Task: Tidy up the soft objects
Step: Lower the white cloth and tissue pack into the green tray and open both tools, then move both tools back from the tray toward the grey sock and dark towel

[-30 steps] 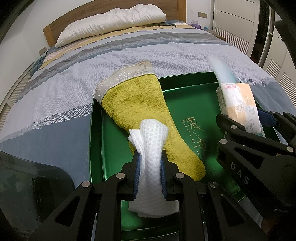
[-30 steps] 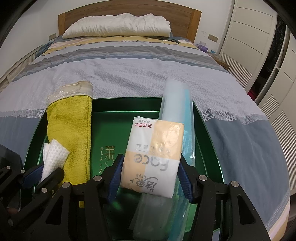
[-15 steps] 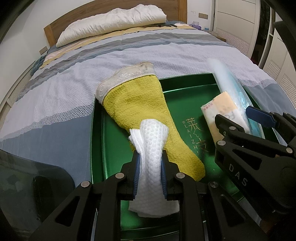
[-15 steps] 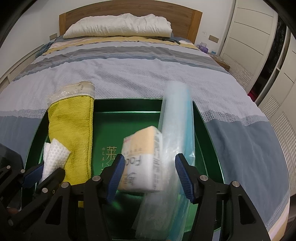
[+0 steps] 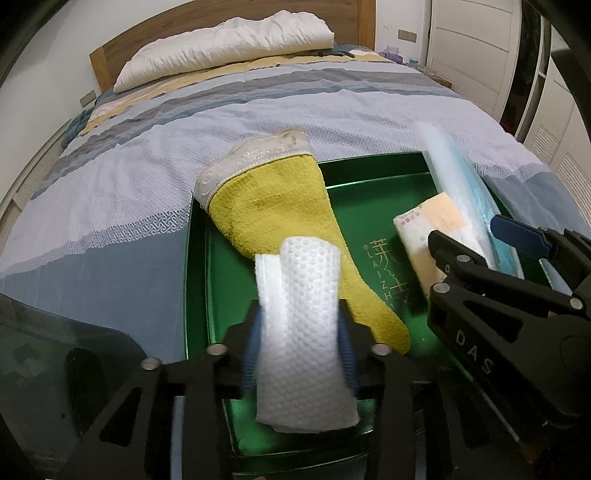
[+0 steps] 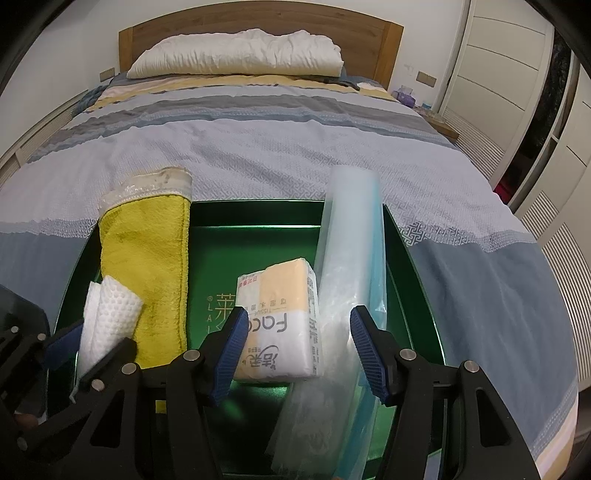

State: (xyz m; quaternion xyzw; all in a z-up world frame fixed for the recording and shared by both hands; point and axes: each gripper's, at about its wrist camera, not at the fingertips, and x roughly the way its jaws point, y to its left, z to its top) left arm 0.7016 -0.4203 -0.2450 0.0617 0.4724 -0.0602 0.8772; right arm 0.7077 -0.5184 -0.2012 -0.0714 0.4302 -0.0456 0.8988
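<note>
While the jaws of the left tongs are opening, a folded white waffle-textured cloth is seen standing between the blue pads; the pads are blurred, so whether they press on the cloth cannot be told for certain, though a slack fit is suggested. The right tongs are held spread, with nothing pinched: a tissue pack in white and peach lies flat between the fingers, apart from the right pad and just beside the left one. Both objects are carried by a green tray, which rests on the bed near its foot edge. Against the tray's left edge a yellow towel with a pale trimmed end is laid lengthwise, its trimmed end hanging over the far left corner of the tray onto the striped bedspread. The white cloth is found at the near left corner, partly over the near end of the towel. Along the tray's right edge a long clear plastic bag with pale blue contents is stretched from the far rim to the near rim, and the tissue pack is touching its left side. At the head of the bed a white pillow is seen against a wooden headboard, and white wardrobe doors are visible at the right.
</note>
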